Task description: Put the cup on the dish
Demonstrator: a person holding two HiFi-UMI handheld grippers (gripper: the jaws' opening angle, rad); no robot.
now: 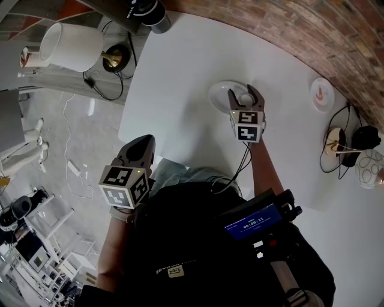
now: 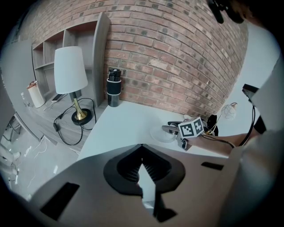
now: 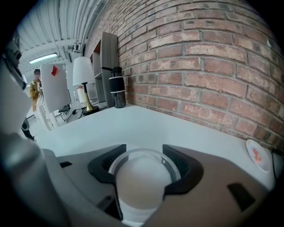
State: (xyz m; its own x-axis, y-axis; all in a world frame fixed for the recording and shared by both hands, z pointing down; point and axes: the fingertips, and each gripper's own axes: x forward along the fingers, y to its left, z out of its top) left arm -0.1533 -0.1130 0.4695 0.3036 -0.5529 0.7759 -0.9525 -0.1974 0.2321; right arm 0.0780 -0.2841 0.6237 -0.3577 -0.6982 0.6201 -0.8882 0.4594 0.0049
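Note:
A round white dish (image 1: 220, 96) lies on the white table (image 1: 180, 66) near its far side. My right gripper (image 1: 245, 91) reaches over the dish's right part, shut on a small white cup (image 1: 246, 99). In the right gripper view the cup (image 3: 143, 181) fills the gap between the two jaws of the right gripper (image 3: 143, 153). Whether the cup touches the dish cannot be told. My left gripper (image 1: 141, 142) hangs off the table's near edge by the person's body, shut with nothing in it. From the left gripper (image 2: 142, 164) I see the dish (image 2: 160, 134) and the right gripper (image 2: 175, 128) farther off.
A second small plate (image 1: 322, 94) with a red mark lies right of the dish by the brick wall. A black tumbler (image 1: 157, 15) stands at the table's far left corner. A white lamp (image 1: 75, 45) is off to the left. Cables and a glass object (image 1: 369, 168) sit at the right.

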